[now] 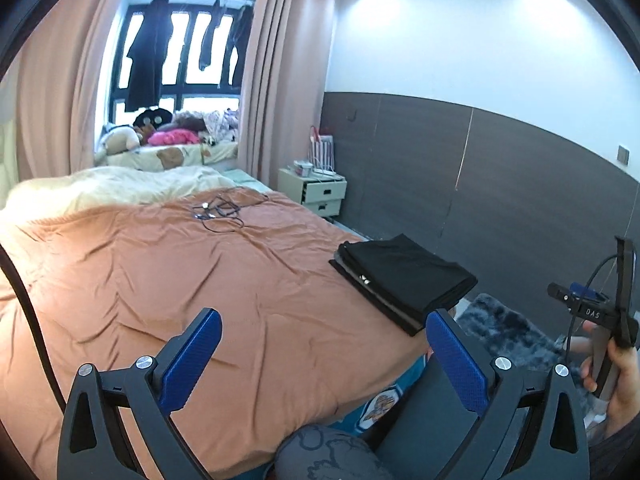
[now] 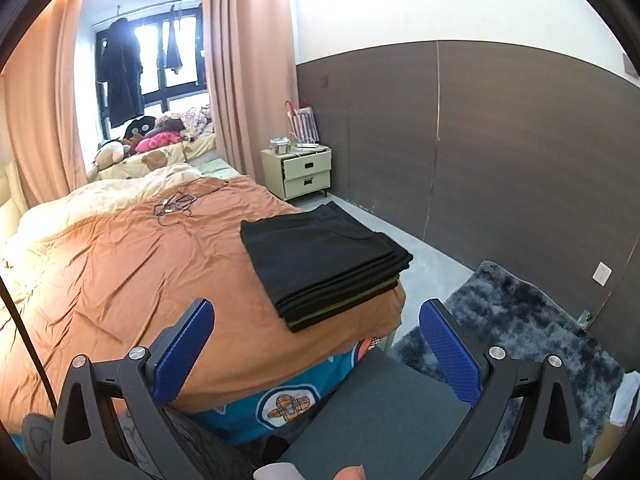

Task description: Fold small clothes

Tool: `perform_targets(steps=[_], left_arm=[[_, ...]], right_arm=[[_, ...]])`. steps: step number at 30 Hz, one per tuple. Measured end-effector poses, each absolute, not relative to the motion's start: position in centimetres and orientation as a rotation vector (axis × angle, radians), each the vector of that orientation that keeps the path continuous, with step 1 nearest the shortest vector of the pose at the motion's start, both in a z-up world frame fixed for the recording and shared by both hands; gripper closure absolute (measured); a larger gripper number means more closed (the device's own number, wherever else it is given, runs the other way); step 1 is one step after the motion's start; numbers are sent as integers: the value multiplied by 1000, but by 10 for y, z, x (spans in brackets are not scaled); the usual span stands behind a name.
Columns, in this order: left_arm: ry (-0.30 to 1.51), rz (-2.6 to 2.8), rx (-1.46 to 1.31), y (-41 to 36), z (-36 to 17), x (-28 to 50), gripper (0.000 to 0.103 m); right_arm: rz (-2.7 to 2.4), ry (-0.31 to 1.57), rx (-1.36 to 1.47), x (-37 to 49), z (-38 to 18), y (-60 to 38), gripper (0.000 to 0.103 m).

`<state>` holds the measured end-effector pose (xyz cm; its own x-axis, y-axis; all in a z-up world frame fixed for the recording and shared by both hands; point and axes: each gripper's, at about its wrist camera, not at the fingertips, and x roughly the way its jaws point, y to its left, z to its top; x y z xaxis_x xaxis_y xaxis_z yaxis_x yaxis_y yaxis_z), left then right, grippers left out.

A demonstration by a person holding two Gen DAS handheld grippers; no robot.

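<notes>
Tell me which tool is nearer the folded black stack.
Right, though only by a little. The right tool hangs open just short of the folded black stack; the left tool, also open, sits farther back and leftward.

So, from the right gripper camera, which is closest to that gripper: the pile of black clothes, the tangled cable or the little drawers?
1. Pile of black clothes, on the bed corner ahead of the right gripper.
2. Tangled cable, mid-bed, to the left.
3. Little drawers, by the far wall.

Folded black clothes stack (image 2: 324, 264), bed corner (image 2: 384, 300)
</notes>
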<state>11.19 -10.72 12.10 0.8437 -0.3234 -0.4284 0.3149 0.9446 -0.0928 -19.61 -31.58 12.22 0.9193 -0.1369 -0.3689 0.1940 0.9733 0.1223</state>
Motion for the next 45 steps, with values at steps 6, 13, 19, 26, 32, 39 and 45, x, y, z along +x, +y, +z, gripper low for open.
perform_targets(steps=[6, 13, 19, 26, 32, 39, 45], left_arm=[[436, -310, 5, -97, 106, 71, 0], [435, -300, -6, -81, 85, 39, 0], [408, -286, 1, -69, 76, 11, 0], [398, -281, 6, -61, 64, -16, 0], [376, -249, 10, -57, 56, -32, 0], [370, -195, 32, -55, 49, -38, 0], [388, -195, 45, -57, 41, -36, 0]], right_arm=[[-153, 349, 163, -229, 108, -305, 0], [-127, 288, 149, -268, 100, -291, 0], [-101, 249, 122, -293, 77, -274, 0], [-89, 255, 50, -304, 53, -246, 0], [-79, 263, 72, -304, 40, -238, 0], [-2, 282, 89, -301, 29, -229, 0], [53, 310, 130, -285, 18, -232, 0]])
